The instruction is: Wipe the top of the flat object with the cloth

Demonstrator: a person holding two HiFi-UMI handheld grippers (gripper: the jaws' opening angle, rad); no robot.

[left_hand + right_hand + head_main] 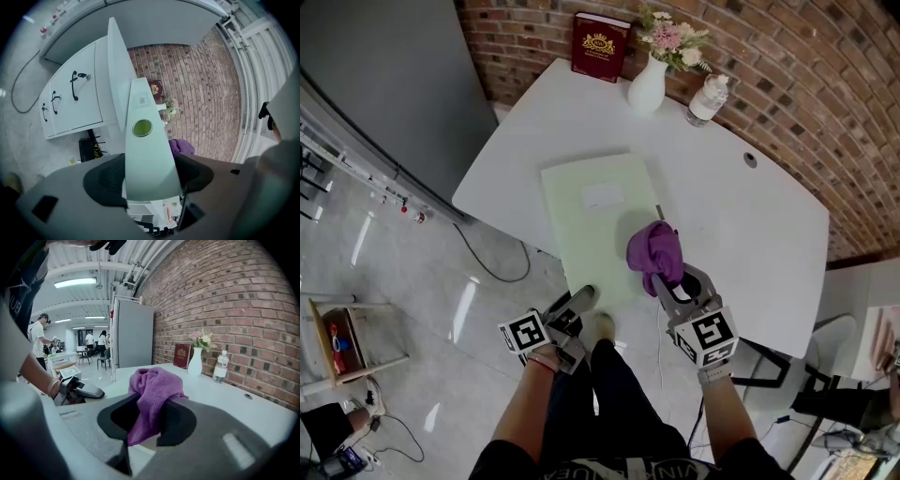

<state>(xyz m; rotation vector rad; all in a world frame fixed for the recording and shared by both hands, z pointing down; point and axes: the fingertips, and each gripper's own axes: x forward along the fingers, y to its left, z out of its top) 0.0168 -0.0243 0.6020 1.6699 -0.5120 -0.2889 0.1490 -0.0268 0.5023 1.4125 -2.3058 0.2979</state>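
The cloth in my right gripper is purple, soft and nappy (towelling, by the look), and the jaws around it are dark, matt plastic. The board is pale green, smooth and matt. The table is white and smooth with a dull sheen; the wall is rough red brick. The vase is glossy white, the bottle clear plastic, the floor polished and reflective.

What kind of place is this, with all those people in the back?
Probably an office or a workshop-style room. A white table stands against a brick wall, long ceiling lights hang overhead, and people stand among tables and chairs farther back.
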